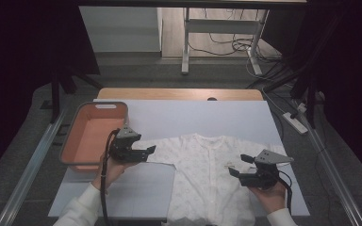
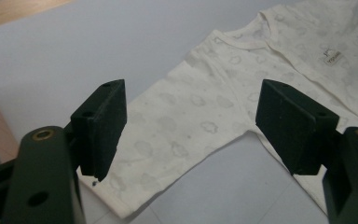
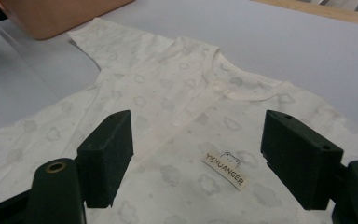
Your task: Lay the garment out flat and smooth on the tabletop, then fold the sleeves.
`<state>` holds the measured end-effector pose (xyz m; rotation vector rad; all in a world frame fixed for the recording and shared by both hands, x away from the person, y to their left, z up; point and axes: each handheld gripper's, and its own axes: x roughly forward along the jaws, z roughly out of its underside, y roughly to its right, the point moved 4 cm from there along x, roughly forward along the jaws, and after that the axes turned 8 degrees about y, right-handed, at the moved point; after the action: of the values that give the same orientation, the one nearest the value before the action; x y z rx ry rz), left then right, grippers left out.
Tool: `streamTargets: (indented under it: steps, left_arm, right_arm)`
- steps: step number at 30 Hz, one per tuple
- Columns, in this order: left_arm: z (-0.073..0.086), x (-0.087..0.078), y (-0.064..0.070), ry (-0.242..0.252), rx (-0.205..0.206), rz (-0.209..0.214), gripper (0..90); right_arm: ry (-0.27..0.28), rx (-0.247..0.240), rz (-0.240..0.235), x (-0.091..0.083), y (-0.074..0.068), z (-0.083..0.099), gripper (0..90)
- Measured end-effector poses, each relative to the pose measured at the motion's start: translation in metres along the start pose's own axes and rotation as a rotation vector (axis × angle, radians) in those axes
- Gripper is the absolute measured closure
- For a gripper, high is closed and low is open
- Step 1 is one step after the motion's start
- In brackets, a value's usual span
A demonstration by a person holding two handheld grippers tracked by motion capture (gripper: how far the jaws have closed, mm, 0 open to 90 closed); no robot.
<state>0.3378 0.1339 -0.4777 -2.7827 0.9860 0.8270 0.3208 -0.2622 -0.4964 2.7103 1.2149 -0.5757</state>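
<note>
A cream baby shirt (image 1: pixel 206 174) with a faint cloud print lies flat on the white sheet, front up, snaps down its middle. My left gripper (image 1: pixel 151 151) hovers open over the shirt's left sleeve (image 2: pixel 177 135), nothing between its pads. My right gripper (image 1: pixel 240 165) is open above the shirt's right chest, where a small brand label (image 3: pixel 224 170) shows. The neckline (image 3: pixel 242 86) lies beyond the right jaws.
A pink basket (image 1: pixel 77 139) with a grey rim stands on the table's left side, just left of my left hand. The white sheet (image 1: pixel 193 115) covers the wooden table (image 1: pixel 179 93). Desk legs and cables sit on the floor beyond.
</note>
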Motion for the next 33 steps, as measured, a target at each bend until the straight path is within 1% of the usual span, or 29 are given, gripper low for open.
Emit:
streamTargets:
  steps: [3, 6, 10, 12, 15, 18, 22, 27, 29, 33]
  left_arm:
    - [0.0, 0.002, 0.001, -0.013, 0.003, 0.001, 25.3]
    - [0.0, 0.004, 0.001, -0.018, 0.003, -0.001, 24.8]
    - [0.002, 0.006, 0.001, -0.031, -0.007, 0.0, 26.6]
    - [0.002, 0.01, 0.003, -0.039, -0.011, 0.002, 26.7]
    - [0.002, 0.017, 0.007, -0.058, 0.002, -0.002, 25.2]
    - [0.001, 0.024, 0.01, -0.074, 0.012, -0.003, 24.3]
    - [0.003, 0.035, 0.013, -0.098, 0.011, 0.002, 24.0]
    - [0.012, 0.053, 0.017, -0.157, 0.025, 0.0, 23.5]
    - [0.017, 0.061, 0.018, -0.194, 0.047, -0.01, 22.9]
    - [0.026, 0.073, 0.017, -0.237, 0.05, -0.023, 21.2]
  right_arm:
    - [0.021, 0.01, -0.004, -0.001, 0.0, -0.001, 25.5]
    - [0.027, 0.018, 0.004, -0.003, 0.002, -0.001, 25.6]
    - [0.017, 0.02, 0.004, -0.002, 0.003, 0.001, 25.6]
    - [0.009, 0.011, 0.003, 0.0, 0.003, 0.001, 25.6]
    - [-0.005, -0.008, 0.005, 0.001, 0.002, 0.002, 25.6]
    - [-0.007, -0.007, 0.001, 0.002, 0.001, 0.002, 25.6]
    - [-0.004, -0.007, -0.002, 0.002, 0.001, 0.003, 25.6]
    - [-0.017, -0.009, -0.006, 0.004, 0.001, 0.004, 25.6]
    - [-0.02, -0.01, -0.009, 0.004, 0.0, 0.004, 25.6]
    - [-0.032, -0.014, -0.012, 0.005, 0.0, 0.005, 25.6]
